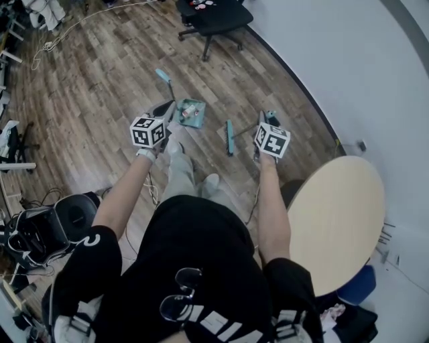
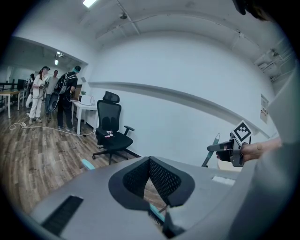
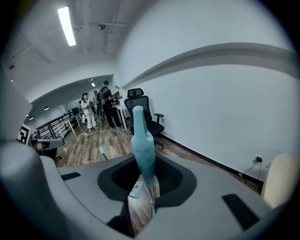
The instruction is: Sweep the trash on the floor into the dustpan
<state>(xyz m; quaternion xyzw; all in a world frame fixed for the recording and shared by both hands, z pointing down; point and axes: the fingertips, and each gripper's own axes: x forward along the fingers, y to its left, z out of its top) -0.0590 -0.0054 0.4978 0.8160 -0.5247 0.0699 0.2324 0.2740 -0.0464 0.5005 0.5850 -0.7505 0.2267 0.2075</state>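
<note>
A teal dustpan (image 1: pixel 191 112) lies on the wooden floor with a piece of trash in it, and its thin upright handle (image 1: pixel 163 75) rises at its left. My left gripper (image 1: pixel 167 107) sits at that handle's rod; in the left gripper view its mesh pads (image 2: pixel 140 176) meet, shut on the rod. The teal broom head (image 1: pixel 230 137) rests on the floor right of the pan. My right gripper (image 1: pixel 263 120) is shut on the broom's teal handle (image 3: pixel 143 140), which stands up between its jaws. Through the jaws of the right gripper (image 3: pixel 145 180) the dustpan (image 3: pixel 136 190) shows below.
A black office chair (image 1: pixel 211 17) stands beyond the dustpan by the white wall. A round wooden table (image 1: pixel 335 221) is close at my right. Bags and cables (image 1: pixel 47 224) lie at my left. Several people (image 2: pixel 47 93) stand far down the room.
</note>
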